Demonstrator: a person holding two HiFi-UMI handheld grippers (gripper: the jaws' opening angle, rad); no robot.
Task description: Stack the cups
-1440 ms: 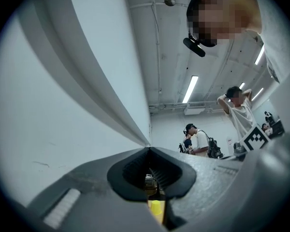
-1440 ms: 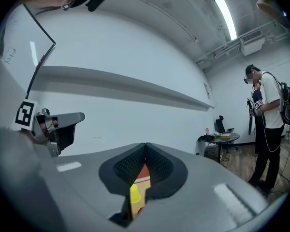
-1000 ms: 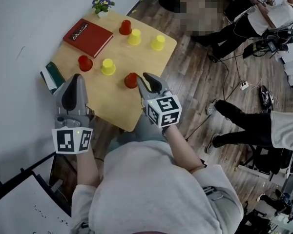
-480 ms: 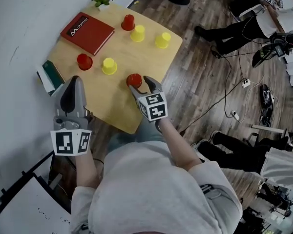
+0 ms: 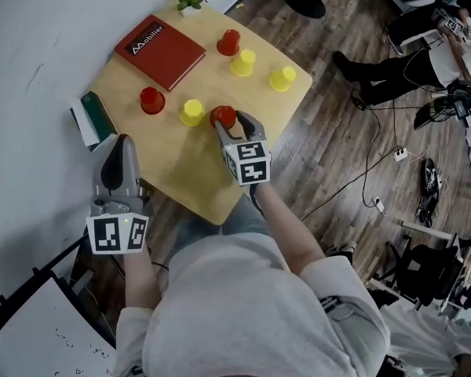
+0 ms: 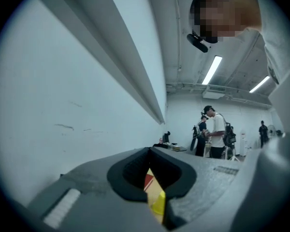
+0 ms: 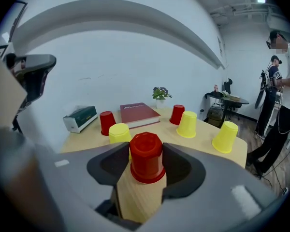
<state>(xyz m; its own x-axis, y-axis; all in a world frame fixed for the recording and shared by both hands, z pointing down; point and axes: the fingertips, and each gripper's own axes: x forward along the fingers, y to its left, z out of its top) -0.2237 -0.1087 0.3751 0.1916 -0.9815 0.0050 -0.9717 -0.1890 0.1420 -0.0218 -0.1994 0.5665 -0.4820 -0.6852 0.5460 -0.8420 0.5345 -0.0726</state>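
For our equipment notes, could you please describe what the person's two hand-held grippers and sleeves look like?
The left hand-held gripper and right hand-held gripper look alike. Each has a grey moulded body tapering to two jaws with dark inner pads, and at the rear a white cube printed with black square markers. The person wears a light grey sweatshirt.

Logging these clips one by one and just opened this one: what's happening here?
A person with a gripper in each hand is at a wooden table of upturned red and yellow cups, none stacked yet. The right gripper has its jaws around the nearest red cup, which stands beside a yellow cup; the jaws have just been closing, though whether they grip yet is unclear. The left gripper is shut and empty, near the table's edge.
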